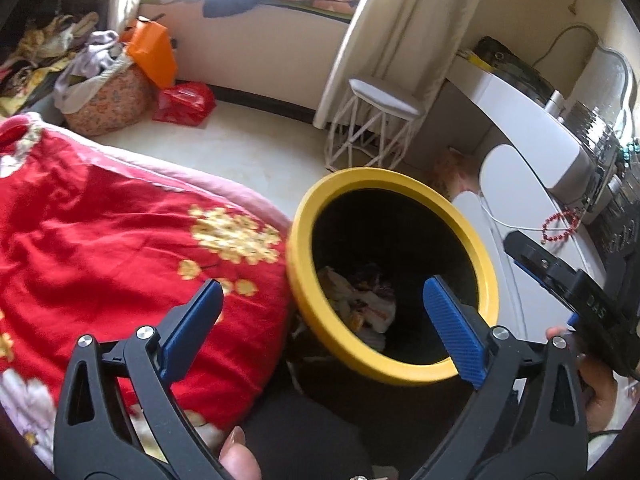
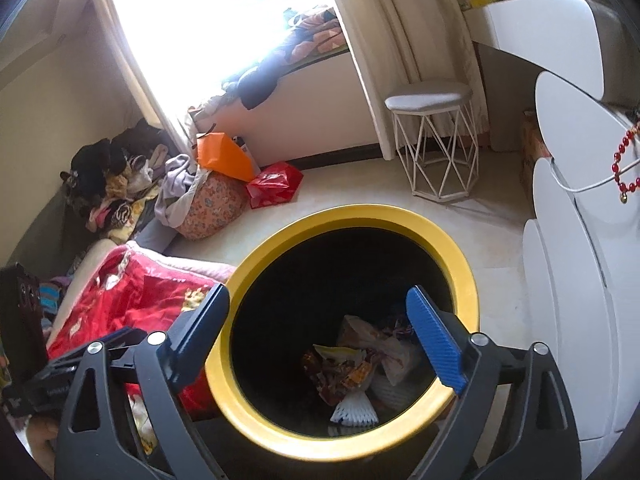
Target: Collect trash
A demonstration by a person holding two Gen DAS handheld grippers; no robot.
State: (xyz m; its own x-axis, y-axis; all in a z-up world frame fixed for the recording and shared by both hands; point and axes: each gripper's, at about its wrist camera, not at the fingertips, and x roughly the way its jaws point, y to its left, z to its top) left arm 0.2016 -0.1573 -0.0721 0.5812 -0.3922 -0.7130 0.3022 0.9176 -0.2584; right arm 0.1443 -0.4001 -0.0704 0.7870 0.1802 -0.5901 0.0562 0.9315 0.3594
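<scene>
A black trash bin with a yellow rim point(image 1: 304, 292) stands on the floor beside the bed; it also shows in the right wrist view point(image 2: 452, 248). Crumpled wrappers and paper trash point(image 1: 360, 300) lie at its bottom, also seen from the right wrist point(image 2: 356, 368). My left gripper point(image 1: 324, 312) is open and empty, above the bin's near left rim. My right gripper point(image 2: 320, 316) is open and empty, held over the bin's mouth. The right gripper's body point(image 1: 568, 284) shows at the right edge of the left wrist view.
A red flowered quilt point(image 1: 100, 240) covers the bed to the left. A white wire stool point(image 2: 436, 136) stands by the curtain. A white dresser point(image 2: 568, 208) with red beads point(image 2: 624, 160) is on the right. Bags and clothes point(image 2: 208, 192) are piled by the window.
</scene>
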